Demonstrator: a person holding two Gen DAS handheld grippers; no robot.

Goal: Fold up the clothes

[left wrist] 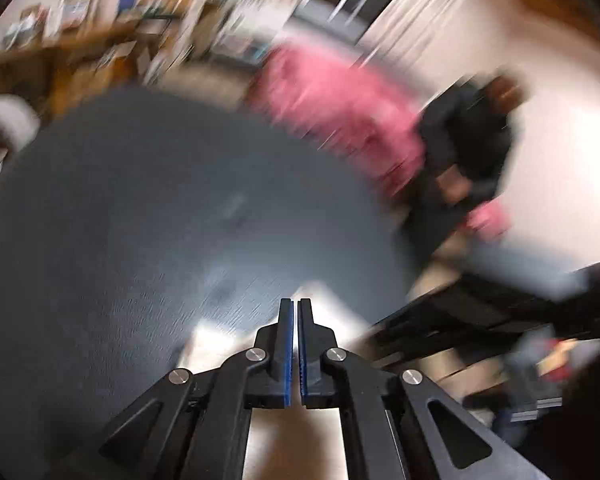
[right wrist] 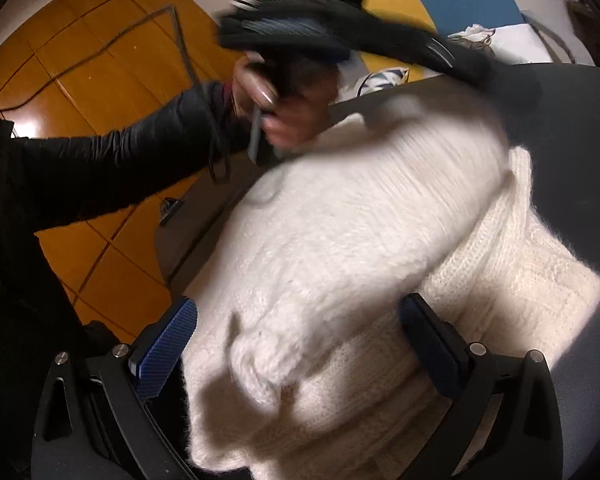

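A white fluffy knit sweater lies folded in layers on the dark grey table. My right gripper is open at the sweater's near end, its blue pads standing wide on either side of the wool. Beyond the sweater, a hand in a black sleeve holds the other gripper above its far edge. In the blurred left wrist view, my left gripper is shut with nothing seen between its pads. It hovers over a white patch of sweater.
A pink garment lies at the far side of the table, with a dark bundle beside it. A wooden shelf stands behind. A cable runs over the wooden floor left of the table.
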